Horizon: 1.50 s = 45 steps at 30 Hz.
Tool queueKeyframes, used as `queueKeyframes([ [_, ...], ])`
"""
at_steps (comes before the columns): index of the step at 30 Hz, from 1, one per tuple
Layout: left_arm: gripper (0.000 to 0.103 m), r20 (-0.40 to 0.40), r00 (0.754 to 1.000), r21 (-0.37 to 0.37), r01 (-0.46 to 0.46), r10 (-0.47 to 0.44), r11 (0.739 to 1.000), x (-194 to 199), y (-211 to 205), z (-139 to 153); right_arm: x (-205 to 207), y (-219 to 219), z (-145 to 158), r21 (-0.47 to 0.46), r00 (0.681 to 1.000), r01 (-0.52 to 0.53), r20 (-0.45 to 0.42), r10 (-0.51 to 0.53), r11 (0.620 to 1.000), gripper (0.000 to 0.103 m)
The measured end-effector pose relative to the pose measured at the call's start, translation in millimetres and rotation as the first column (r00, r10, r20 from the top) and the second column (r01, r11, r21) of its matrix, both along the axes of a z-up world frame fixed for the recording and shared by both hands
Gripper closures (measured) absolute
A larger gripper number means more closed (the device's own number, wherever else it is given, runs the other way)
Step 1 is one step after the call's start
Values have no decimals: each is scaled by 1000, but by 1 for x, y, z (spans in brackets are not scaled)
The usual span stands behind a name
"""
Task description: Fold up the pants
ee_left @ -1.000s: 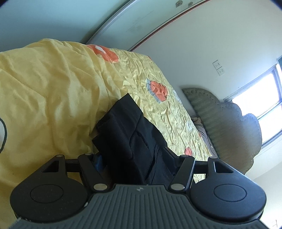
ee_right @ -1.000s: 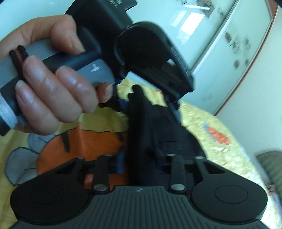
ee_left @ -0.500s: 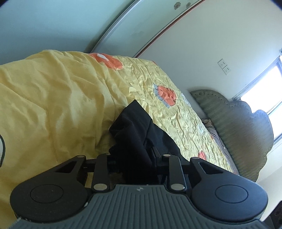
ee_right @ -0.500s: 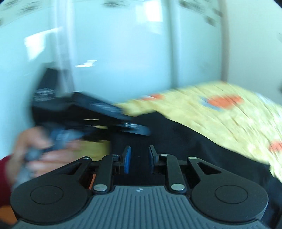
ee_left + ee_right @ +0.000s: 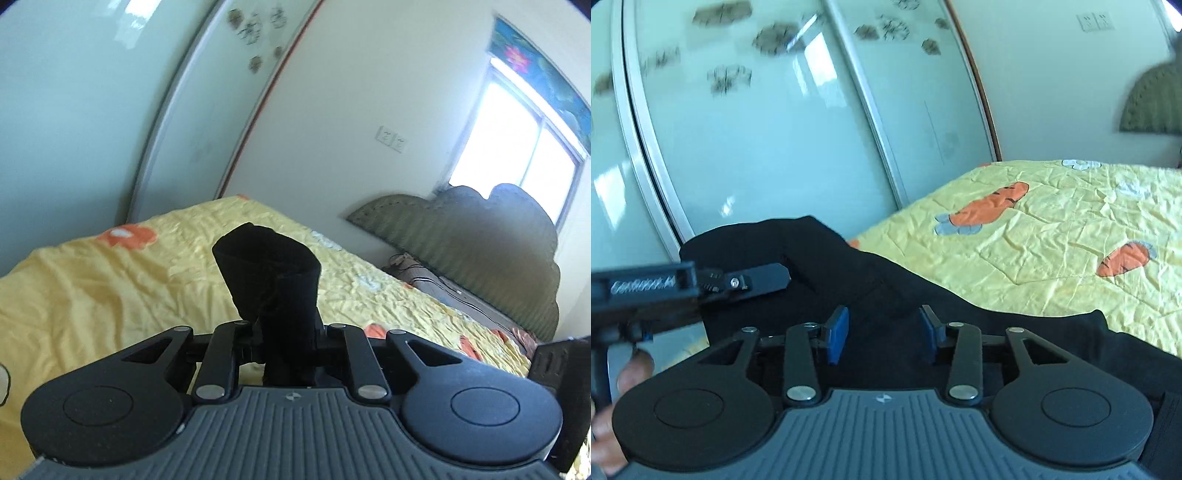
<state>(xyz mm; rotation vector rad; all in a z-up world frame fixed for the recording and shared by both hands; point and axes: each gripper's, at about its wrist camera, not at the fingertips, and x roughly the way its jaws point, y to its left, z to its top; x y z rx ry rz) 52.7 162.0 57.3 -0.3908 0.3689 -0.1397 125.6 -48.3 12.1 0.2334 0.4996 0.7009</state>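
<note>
left gripper [image 5: 288,332]: we see its fingers closing, pinched on a bunch of the black pants [image 5: 275,291]; fabric sticks up past the tips toward 12 o'clock, raised clear of the bed in the left wrist view
right gripper [image 5: 884,332]: we see the blue fingers [image 5: 836,334] spread and opening, not pressing on anything; dark cloth lies beyond and under them, we cannot tell if it touches the pads
pants: black, in the right wrist view they spread from 9 o'clock across the centre to 4 o'clock, draped over the yellow bedspread [image 5: 1052,236]; upper edge lifted at about 10 o'clock where the other gripper holds it
left gripper in right view: black body comes in from 9 o'clock, its tip on the pants, blurred
hand [image 5: 613,413]: we see the person's fingers on the handle at 8 o'clock, low left edge
bedspread: yellow, creased, carrot prints [image 5: 993,205] at 1 to 3 o'clock in the right view; orange print at 9 o'clock in the left view
wardrobe doors [image 5: 768,122]: pale green glass sliding panels, 10 to 12 o'clock behind the bed
headboard [image 5: 480,243]: green padded, 3 o'clock in the left view
window [image 5: 517,140]: bright, 2 o'clock
wall sockets [image 5: 391,136]: white pair, 1 o'clock
</note>
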Motion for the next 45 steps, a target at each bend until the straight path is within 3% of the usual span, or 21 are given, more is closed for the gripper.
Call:
queueKeyframes([
  [3, 86, 46, 996, 54, 70, -72, 996, -10, -35, 14, -6, -29, 9, 108, 1000, 8, -13, -7, 994, 62],
  [9, 86, 77, 977, 92, 192, -199, 977, -15, -95, 23, -25, -85, 23, 125, 995, 99, 18, -102, 987, 62],
  [18, 86, 92, 910, 154, 389, -405, 908, -22, -196, 16, -64, -179, 17, 184, 962, 271, -16, -273, 945, 62],
  [31, 88, -4, 796, 157, 598, -605, 786, -11, -312, -34, -104, -290, -30, 178, 849, 528, -141, -510, 830, 60],
  [36, 88, -50, 776, 161, 627, -628, 762, -6, -334, -51, -105, -310, -50, 157, 811, 580, -195, -551, 799, 60],
  [42, 88, -100, 751, 159, 659, -652, 735, 0, -349, -68, -113, -319, -62, 79, 769, 631, -188, -611, 771, 60],
  [45, 88, -147, 732, 156, 682, -665, 715, 2, -359, -77, -124, -329, -64, 66, 736, 670, -190, -650, 740, 56],
])
